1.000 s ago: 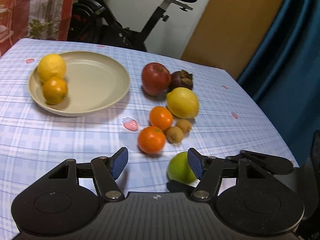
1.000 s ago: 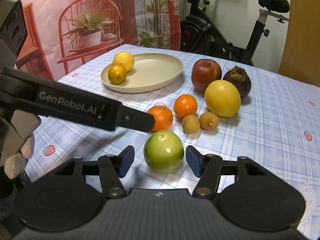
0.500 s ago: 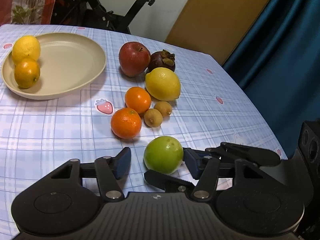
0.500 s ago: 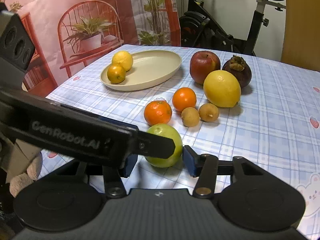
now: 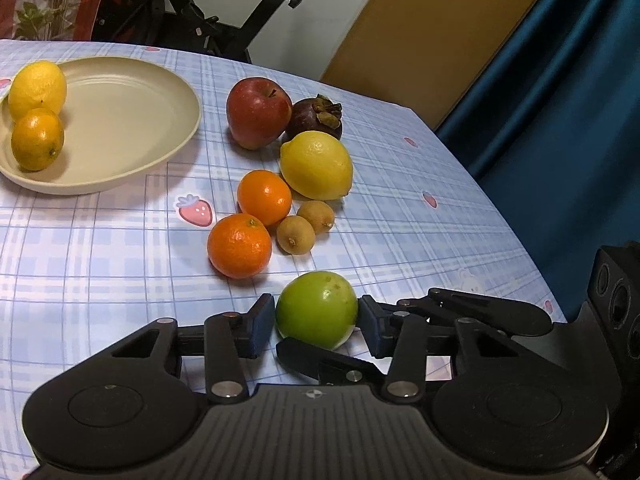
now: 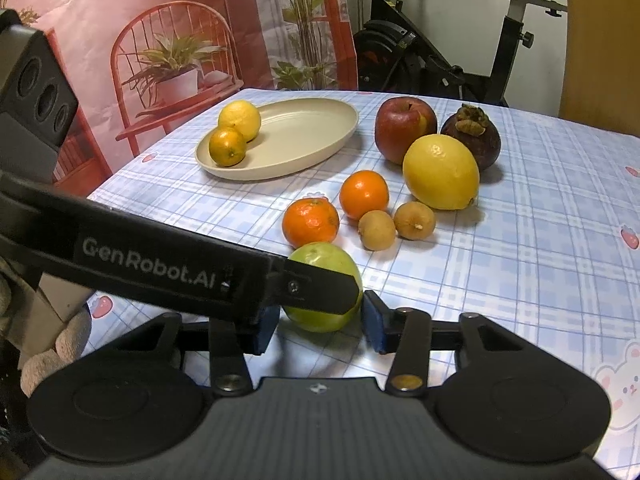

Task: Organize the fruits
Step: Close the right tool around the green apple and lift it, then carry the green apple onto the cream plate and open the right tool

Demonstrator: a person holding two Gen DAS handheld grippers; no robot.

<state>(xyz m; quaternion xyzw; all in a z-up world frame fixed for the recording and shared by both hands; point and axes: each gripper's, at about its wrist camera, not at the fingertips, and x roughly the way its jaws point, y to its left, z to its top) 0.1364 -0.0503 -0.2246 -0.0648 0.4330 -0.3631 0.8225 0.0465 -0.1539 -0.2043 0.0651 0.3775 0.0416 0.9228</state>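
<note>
I have both grippers around one green apple (image 5: pixel 316 309) at the near edge of the table (image 5: pixel 100 248). My left gripper (image 5: pixel 314 326) has just been closing, and its blue pads sit against the apple's sides. My right gripper (image 6: pixel 320 326) has also been closing; I cannot tell whether its pads touch. The plate (image 5: pixel 132 120) lies well apart.

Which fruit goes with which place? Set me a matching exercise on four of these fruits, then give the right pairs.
1. green fruit
2. small lemon
3. mangosteen
4. near tangerine

A. on the plate
B. touching the red apple
C. nearest to both cameras
D. on the cloth, between the green fruit and the other tangerine

Pairs: 1-C, 2-A, 3-B, 4-D
</note>
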